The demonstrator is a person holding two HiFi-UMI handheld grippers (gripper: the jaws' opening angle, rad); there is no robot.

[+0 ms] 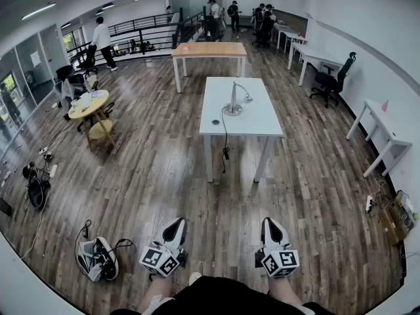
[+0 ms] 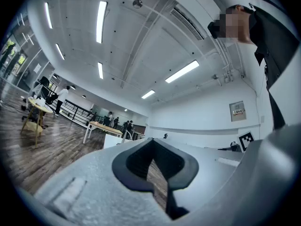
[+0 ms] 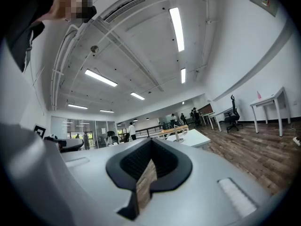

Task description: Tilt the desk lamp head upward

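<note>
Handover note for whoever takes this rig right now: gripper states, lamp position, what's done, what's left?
Left hand-held gripper: shut, empty, held low.
Right hand-held gripper: shut, empty, alongside it.
Desk lamp: on the white table ahead, well apart from both grippers; lamp head appears angled down.
Done: nothing.
Left: approach, take the lamp head, tilt it upward.

Open floor (image 1: 216, 199) leads to the table (image 1: 259, 120); its top is bare around the lamp (image 1: 234, 100), whose cable (image 1: 224, 126) hangs over the near edge
</note>
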